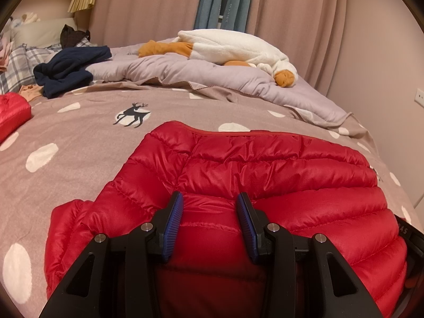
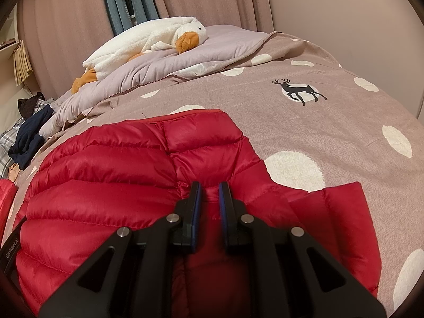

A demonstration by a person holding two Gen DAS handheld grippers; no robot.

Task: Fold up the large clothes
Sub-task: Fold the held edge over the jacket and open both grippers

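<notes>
Left claw (image 1: 209, 201) spread over red jacket (image 1: 265, 175); plush goose (image 1: 233, 46), navy garment (image 1: 69, 69) beyond.

A bed (image 1: 79, 143) covered by a taupe sheet with white dots and black deer. On it lie a red jacket (image 1: 265, 175) in front, a bunched lilac quilt (image 1: 169, 70) behind, a navy garment (image 1: 69, 70) and plaid pillows (image 1: 18, 63). A plush goose (image 1: 233, 46) rests on the quilt.

My left tool (image 1: 209, 198) has matt black plastic arms; the quilted jacket (image 1: 278, 175) is glossy nylon; the bedcover (image 1: 79, 143) is matt woven cloth.
</notes>
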